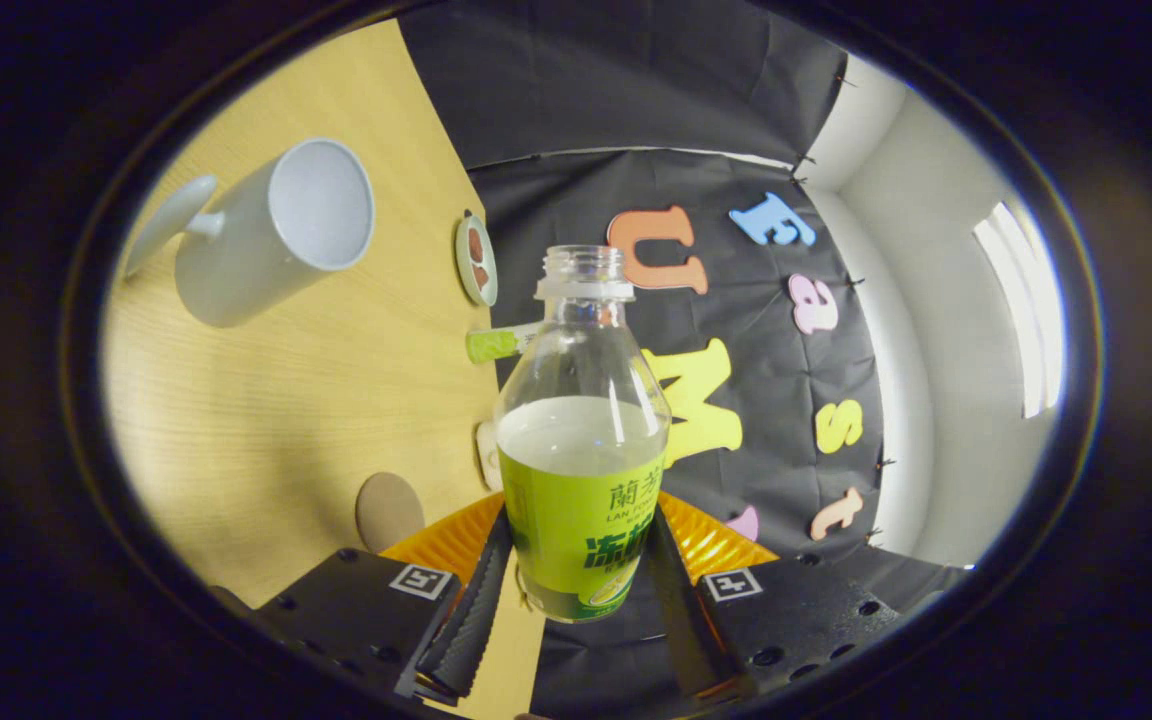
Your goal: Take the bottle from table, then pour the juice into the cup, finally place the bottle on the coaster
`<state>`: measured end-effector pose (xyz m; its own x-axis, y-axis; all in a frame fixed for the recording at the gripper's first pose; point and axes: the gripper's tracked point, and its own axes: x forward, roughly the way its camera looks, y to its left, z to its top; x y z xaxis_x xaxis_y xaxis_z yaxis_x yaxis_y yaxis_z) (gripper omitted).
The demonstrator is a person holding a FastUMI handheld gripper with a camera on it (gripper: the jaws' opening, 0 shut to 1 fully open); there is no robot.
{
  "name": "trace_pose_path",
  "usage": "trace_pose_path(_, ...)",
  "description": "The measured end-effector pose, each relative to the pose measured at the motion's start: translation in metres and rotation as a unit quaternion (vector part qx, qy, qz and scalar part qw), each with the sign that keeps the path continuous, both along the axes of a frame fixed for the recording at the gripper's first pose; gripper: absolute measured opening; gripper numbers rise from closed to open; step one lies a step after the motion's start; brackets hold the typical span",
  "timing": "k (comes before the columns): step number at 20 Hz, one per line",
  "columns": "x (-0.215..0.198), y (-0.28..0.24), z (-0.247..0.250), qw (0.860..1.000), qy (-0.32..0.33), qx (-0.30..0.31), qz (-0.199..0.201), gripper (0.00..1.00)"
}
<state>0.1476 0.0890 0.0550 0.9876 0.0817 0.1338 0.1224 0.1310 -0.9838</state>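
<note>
Gripper view: bottle [581, 440] base is hidden between the fingers, so I can't see what's under it. Small items past the bottle at the table [266, 420] edge are hard to make out: a round dish-like thing [476, 260] with something brown in it, a green tube-shaped piece [496, 343] partly behind the bottle neck, a pale scrap [487, 455] behind the bottle's shoulder. Can't identify any of them.

Gripper [576, 590] is rolled, so the table surface runs up one side of the scene and the booth wall up the other. Fingers are closed in on the bottle, one on each side of the green label, both pressing on it. Bottle sits upright relative to the fingers, mouth pointing away from them.

Bottle: clear plastic, cap off, pale liquid filling it to about the top of the label, empty above that.

Cup [271, 230]: white, handled, well beyond the fingers and off to the left of the bottle, standing on the table. Open mouth faces the camera, inside looks empty.

Coaster [388, 510]: round tan disc on the table, just ahead of the left finger, nothing on it.
</note>
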Motion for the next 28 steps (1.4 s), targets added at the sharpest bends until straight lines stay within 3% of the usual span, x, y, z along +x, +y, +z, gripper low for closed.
trace_pose_path(10, -0.001, 0.020, 0.007, 0.994, -0.026, -0.108, 0.010, 0.77)
trace_pose_path(28, -0.006, 0.028, 0.016, 0.985, -0.041, -0.168, 0.004, 0.77)
